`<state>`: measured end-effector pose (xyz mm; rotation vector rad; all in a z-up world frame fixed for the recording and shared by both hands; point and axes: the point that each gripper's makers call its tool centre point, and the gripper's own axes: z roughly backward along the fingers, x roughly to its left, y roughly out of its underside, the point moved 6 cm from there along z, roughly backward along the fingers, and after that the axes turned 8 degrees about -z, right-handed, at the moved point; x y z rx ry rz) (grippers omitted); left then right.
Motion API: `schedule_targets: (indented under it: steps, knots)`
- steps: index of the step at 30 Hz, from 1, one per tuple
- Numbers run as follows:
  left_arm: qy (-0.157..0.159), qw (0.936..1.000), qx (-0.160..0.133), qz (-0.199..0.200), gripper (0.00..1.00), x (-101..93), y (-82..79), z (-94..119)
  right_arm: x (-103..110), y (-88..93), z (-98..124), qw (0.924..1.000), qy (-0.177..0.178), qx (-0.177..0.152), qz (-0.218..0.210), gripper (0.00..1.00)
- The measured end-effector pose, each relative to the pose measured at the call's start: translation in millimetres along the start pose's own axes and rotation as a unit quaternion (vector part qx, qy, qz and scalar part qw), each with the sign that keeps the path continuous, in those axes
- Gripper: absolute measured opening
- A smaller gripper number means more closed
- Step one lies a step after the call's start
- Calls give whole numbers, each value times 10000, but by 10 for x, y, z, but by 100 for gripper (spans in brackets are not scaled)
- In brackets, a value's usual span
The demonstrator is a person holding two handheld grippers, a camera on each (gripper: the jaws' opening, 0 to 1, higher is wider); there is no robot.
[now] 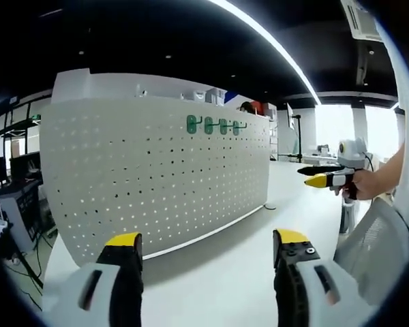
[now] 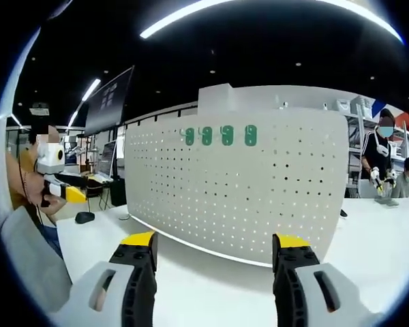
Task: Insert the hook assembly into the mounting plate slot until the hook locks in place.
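A white perforated mounting plate point(image 1: 157, 177) stands upright on the white table point(image 1: 225, 272). Several green hooks point(image 1: 215, 125) hang in a row near its top edge. In the right gripper view the same plate point(image 2: 238, 191) faces me, its green hooks point(image 2: 220, 135) at the upper left. My left gripper point(image 1: 208, 242) is open and holds nothing, well short of the plate. My right gripper point(image 2: 215, 242) is also open and holds nothing, a similar distance from the plate. The right gripper point(image 1: 325, 178) shows at the right of the left gripper view, held by a hand point(image 1: 368, 180). At the left of the right gripper view is the left gripper point(image 2: 65, 193).
A grey mesh chair back point(image 1: 371, 252) is at the lower right of the left gripper view. A dark mouse point(image 2: 85, 217) lies on the table at the left, with a large monitor point(image 2: 109, 102) beyond. Two people point(image 2: 380, 160) work at the far right. Shelves with boxes stand behind the plate.
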<state>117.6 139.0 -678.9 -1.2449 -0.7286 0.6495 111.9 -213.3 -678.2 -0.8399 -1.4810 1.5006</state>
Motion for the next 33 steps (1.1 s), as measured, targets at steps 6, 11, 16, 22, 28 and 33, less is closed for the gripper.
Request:
schedule_targets:
  steps: [6, 11, 16, 22, 28, 33]
  knots:
    - [-68, 10000, 5, 57, 82, 18, 28, 39, -12, -6, 53, 10000, 37, 13, -18, 66]
    - [-101, 9999, 30, 120, 82, -3, 69, 57, -8, 8, 64, 10000, 30, 62, -13, 66]
    - [-109, 9998, 61, 145, 82, -34, 114, 78, 5, -9, 92, 10000, 27, 52, -24, 66]
    - [-153, 9997, 56, 201, 82, -42, 138, 96, 15, 1, 126, 9999, 11, 101, -4, 66]
    - [-184, 9995, 31, 243, 82, -48, 135, 99, 14, 7, 157, 9999, 27, 108, -12, 66]
    - [-184, 9995, 20, 245, 82, -59, 140, 89, 18, 10, 186, 9999, 44, 108, -24, 66]
